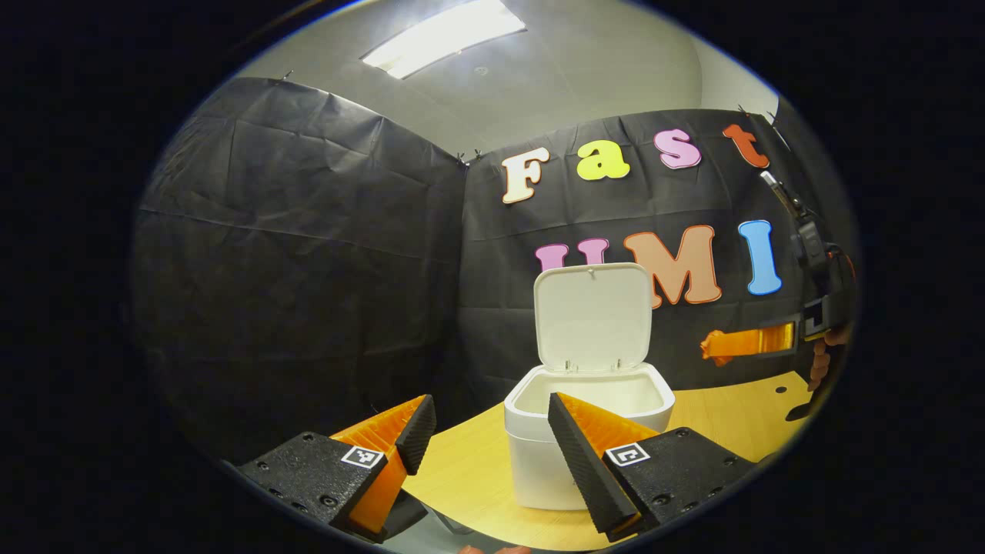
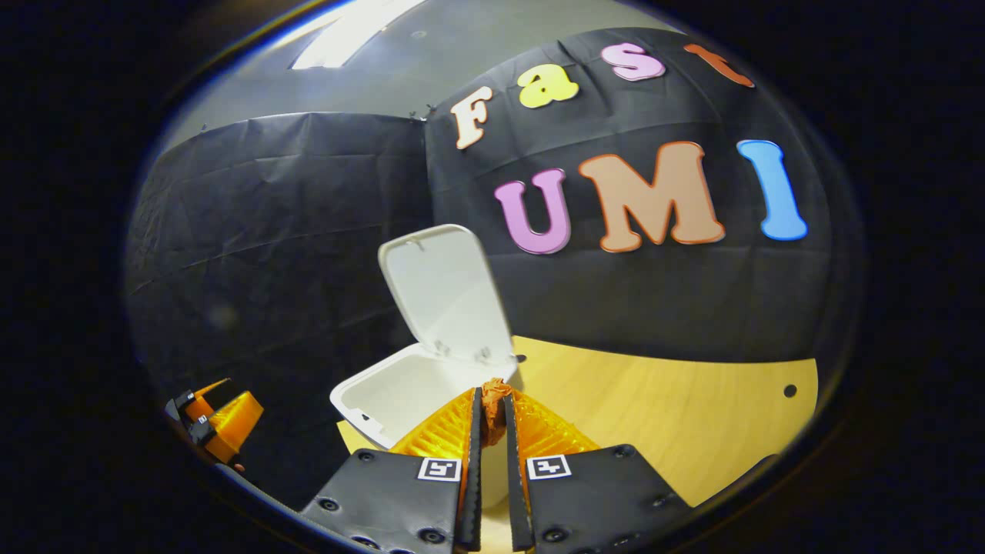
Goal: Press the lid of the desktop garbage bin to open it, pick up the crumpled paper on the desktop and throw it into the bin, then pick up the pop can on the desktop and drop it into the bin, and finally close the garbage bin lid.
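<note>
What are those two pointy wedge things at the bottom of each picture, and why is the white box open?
Those wedges are the two fingers of a hand-held grabber. A person holds one grabber in each hand, and a small camera rides on each, so each picture looks forward along its own fingers.

In the left gripper view, the left gripper has its fingers spread apart, holding nothing. Behind them stands a white garbage bin on a wooden table, with its lid flipped up. Far right you can see the other grabber in the person's hand.

In the right gripper view, the right gripper pinches a small brownish crumpled paper close to the open bin, probably ready to drop it in.
</note>
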### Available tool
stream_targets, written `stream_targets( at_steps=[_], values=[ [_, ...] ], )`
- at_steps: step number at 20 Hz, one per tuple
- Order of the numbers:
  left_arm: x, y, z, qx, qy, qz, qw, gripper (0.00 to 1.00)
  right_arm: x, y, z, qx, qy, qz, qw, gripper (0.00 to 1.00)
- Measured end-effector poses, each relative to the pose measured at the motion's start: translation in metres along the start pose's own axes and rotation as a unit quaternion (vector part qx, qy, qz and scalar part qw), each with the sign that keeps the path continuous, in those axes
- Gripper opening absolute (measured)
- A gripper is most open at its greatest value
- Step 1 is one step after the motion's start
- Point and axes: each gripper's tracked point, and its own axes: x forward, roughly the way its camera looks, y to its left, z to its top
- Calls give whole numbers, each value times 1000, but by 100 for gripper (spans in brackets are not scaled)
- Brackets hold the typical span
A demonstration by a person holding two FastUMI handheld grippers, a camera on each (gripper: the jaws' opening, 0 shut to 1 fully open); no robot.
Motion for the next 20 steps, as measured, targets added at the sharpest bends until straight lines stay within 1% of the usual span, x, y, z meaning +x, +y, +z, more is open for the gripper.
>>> stream_targets(
  at_steps=[1,2,4,5,6,7,8,9,10,12,13,14,15,16,17,18,19,20],
  values=[
    [-1,7,1,0,-3,6,1000,89,11,15,-2,-8,3,12,1000,15],
    [-3,15,2,2,-6,13,1000,88,23,26,-2,-16,7,20,1000,17],
    [-6,35,2,8,-9,32,999,88,50,38,-9,-25,24,32,999,17],
    [-9,45,1,12,-9,42,999,90,60,39,-16,-30,34,35,998,17],
    [-12,55,2,17,-9,52,998,89,69,40,-22,-34,47,36,998,17],
    [-14,64,1,22,-8,62,998,89,80,42,-27,-39,58,33,997,15],
    [-16,73,1,26,-7,72,997,89,87,43,-31,-44,66,27,997,17],
    [-19,81,0,30,-6,80,996,91,92,47,-35,-48,71,20,996,17],
    [-21,88,-2,33,-5,88,996,90,96,49,-37,-48,75,15,996,17],
    [-24,98,-2,37,-5,100,994,91,99,50,-43,-36,82,16,996,20],
    [-25,102,-1,36,-7,103,994,88,98,50,-44,-25,85,20,996,27],
    [-26,104,-1,36,-9,105,994,90,96,50,-45,-14,87,24,996,31],
    [-26,105,-1,35,-10,106,994,89,96,48,-46,-6,88,23,996,34],
    [-25,105,-1,35,-10,104,994,89,94,45,-46,-1,89,21,996,30],
    [-25,103,-2,34,-11,101,994,89,92,43,-44,4,87,22,996,44],
    [-25,100,-1,33,-11,96,995,91,89,42,-41,9,84,25,996,55],
    [-23,96,-1,32,-13,90,995,91,85,43,-37,15,79,29,996,69],
    [-21,91,1,31,-15,81,996,88,80,44,-32,21,71,36,997,72]
  ],
)
